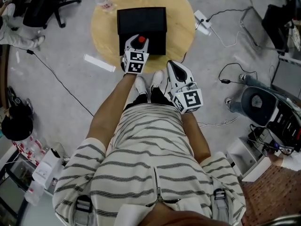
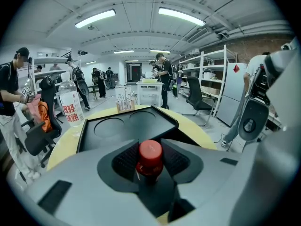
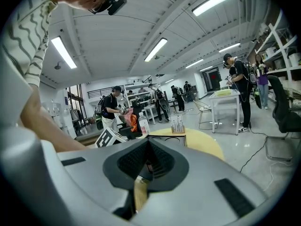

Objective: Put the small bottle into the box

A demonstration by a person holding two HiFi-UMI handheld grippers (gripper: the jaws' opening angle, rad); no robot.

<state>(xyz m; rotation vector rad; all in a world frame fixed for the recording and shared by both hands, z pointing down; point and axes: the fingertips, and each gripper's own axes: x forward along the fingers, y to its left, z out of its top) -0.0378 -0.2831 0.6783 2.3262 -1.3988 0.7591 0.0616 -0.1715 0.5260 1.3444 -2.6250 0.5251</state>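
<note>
Bench [image 1: 181, 22]: under the left jaws, holding the box up.
Box [image 1: 141, 20]: just ahead of the left jaws, ready for the bottle.
Right gripper [image 3: 146, 163]: jaws pressed together, empty, kept back.
Left gripper [image 2: 149, 166]: jaws squeeze the bottle so it won't drop.
Bottle [image 2: 150, 152]: upright between the left jaws, not boxed yet.

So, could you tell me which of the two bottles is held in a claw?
The small red-capped bottle, gripped by the left claw; the bigger clear plastic bottle stands untouched on the round yellow table.
</note>
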